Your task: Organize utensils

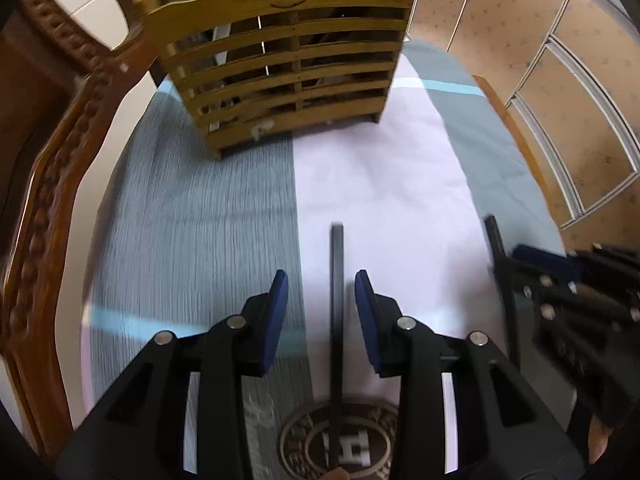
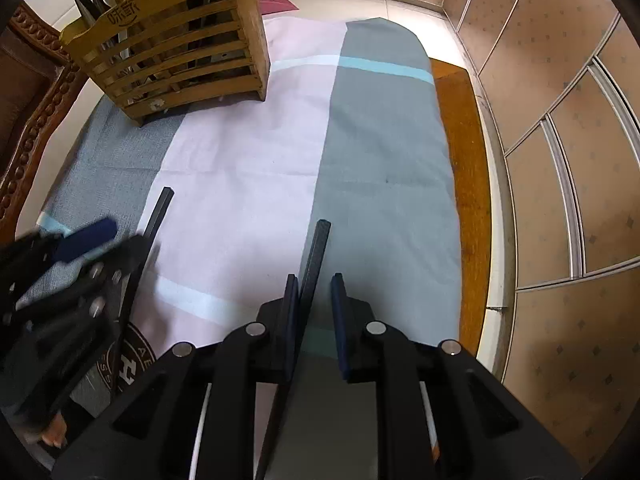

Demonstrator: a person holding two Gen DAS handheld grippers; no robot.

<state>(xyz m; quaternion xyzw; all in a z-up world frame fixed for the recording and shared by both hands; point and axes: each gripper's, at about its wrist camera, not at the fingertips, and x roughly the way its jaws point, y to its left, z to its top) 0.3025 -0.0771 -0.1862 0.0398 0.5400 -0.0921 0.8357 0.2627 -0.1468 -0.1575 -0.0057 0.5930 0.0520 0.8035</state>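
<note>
A slatted bamboo utensil holder [image 1: 288, 76] stands at the far end of the cloth; it also shows in the right wrist view [image 2: 176, 44], with utensils inside. A black chopstick [image 1: 337, 300] lies on the cloth between the fingers of my open left gripper [image 1: 321, 285], untouched. A second black chopstick [image 2: 314, 256] lies between the fingers of my open right gripper [image 2: 315, 282], close to the left pad. In the left wrist view the right gripper [image 1: 560, 280] shows blurred at the right, beside that chopstick [image 1: 502, 272]. In the right wrist view the left gripper [image 2: 80, 248] and first chopstick [image 2: 154, 224] show at the left.
A striped pink, grey and blue cloth [image 2: 280, 152] covers the table. A carved wooden chair back [image 1: 52, 160] stands at the left. The table's wooden edge [image 2: 464, 184] runs along the right, with panelled cabinet doors [image 2: 560, 160] beyond.
</note>
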